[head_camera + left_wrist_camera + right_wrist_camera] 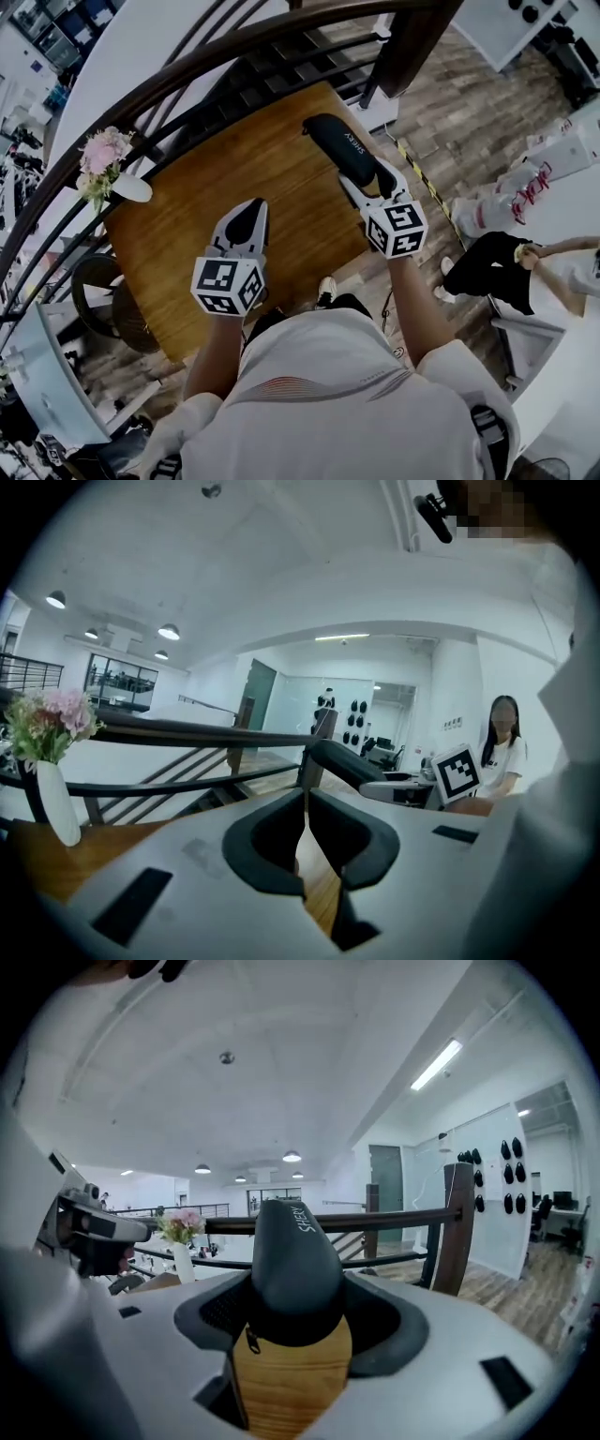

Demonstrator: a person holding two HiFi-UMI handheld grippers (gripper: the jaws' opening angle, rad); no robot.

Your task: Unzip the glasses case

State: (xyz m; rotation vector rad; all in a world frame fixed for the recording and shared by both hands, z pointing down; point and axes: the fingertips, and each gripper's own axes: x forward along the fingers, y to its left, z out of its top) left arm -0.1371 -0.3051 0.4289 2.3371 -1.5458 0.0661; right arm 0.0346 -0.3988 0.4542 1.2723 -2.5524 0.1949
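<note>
The black glasses case (342,150) is lifted above the wooden table (178,234), and my right gripper (371,184) is shut on its near end. In the right gripper view the case (292,1251) sticks out forward between the pads, zipped, with its zipper pull (251,1340) hanging at the lower left. My left gripper (247,217) hovers over the table's middle, to the left of the case, shut with nothing in it. From the left gripper view its jaws (305,803) meet tip to tip, with the case (345,763) ahead on the right.
A white vase of pink flowers (105,161) stands at the table's left corner. A dark curved railing (234,47) runs behind the table's far edge. A seated person (506,264) is on the floor side to the right.
</note>
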